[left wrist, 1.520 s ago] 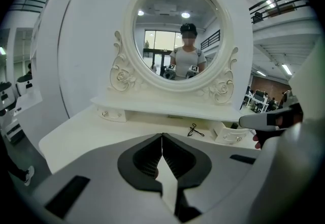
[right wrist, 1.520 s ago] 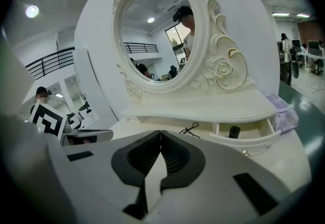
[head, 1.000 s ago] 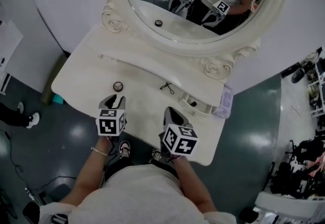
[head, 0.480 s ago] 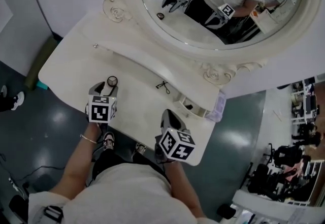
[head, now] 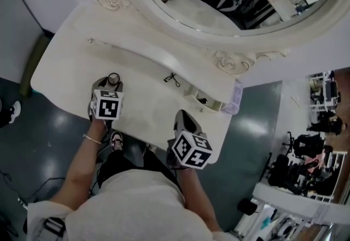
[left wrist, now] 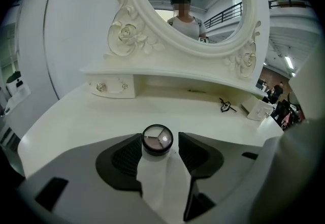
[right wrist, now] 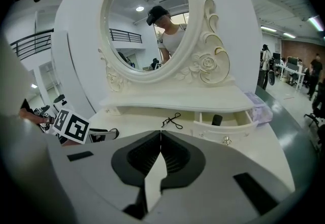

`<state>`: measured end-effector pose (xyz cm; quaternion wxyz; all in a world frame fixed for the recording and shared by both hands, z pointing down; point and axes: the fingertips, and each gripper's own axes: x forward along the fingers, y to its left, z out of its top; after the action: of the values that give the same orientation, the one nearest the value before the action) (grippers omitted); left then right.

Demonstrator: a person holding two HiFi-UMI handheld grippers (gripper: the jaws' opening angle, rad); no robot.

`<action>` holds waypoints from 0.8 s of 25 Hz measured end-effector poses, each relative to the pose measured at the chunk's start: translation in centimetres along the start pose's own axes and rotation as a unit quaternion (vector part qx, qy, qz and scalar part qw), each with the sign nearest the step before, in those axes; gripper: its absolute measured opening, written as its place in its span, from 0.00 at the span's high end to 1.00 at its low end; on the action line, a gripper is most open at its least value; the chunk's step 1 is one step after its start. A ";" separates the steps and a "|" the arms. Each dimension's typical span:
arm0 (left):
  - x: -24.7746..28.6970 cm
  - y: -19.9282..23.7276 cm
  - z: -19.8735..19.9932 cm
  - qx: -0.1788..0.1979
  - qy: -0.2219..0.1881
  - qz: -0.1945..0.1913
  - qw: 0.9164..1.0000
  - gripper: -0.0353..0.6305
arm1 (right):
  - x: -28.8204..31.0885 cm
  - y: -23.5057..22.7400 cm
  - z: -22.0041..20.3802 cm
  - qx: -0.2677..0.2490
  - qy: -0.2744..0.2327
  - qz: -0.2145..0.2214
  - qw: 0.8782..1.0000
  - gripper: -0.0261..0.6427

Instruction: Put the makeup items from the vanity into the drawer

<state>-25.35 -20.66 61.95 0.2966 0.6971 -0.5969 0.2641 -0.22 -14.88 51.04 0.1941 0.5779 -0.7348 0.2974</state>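
The left gripper [head: 110, 86] has moved forward across the vanity top [head: 145, 100], and the round compact [left wrist: 157, 138], which lay ahead of its tips a second ago, now stands between its jaws. The jaws have just been opening and stand wide, with a gap on each side of the compact. The eyelash curler [head: 171, 78] lies at its 3 o'clock. The open drawer [right wrist: 223, 126] is at the curler's 4 o'clock. Only the top of a dark item [right wrist: 217, 119] in it shows. The right gripper [right wrist: 160, 148] has its jaws pressed together, empty.

No legible text, labels or numbers anywhere.
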 end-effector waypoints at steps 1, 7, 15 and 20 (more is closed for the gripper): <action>0.2 0.0 0.0 0.002 0.004 -0.001 1.000 0.63 | -0.1 -0.1 -0.2 0.003 0.001 -0.003 1.000 0.93; 0.8 0.1 -0.2 0.001 0.019 -0.009 1.000 0.63 | -0.7 -0.4 -1.1 0.025 -0.003 -0.020 1.000 0.93; 1.2 0.3 -0.5 0.006 0.021 -0.001 1.000 0.63 | -1.8 -1.5 -2.2 0.053 -0.011 -0.040 0.998 0.93; 1.1 0.3 -0.6 0.003 0.021 -0.005 1.000 0.63 | -2.2 -1.6 -2.6 0.058 -0.012 -0.040 0.997 0.93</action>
<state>-25.46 -20.95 63.20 0.3083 0.6950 -0.5865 0.2791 1.78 -11.75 51.97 0.1631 0.6207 -0.6948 0.3246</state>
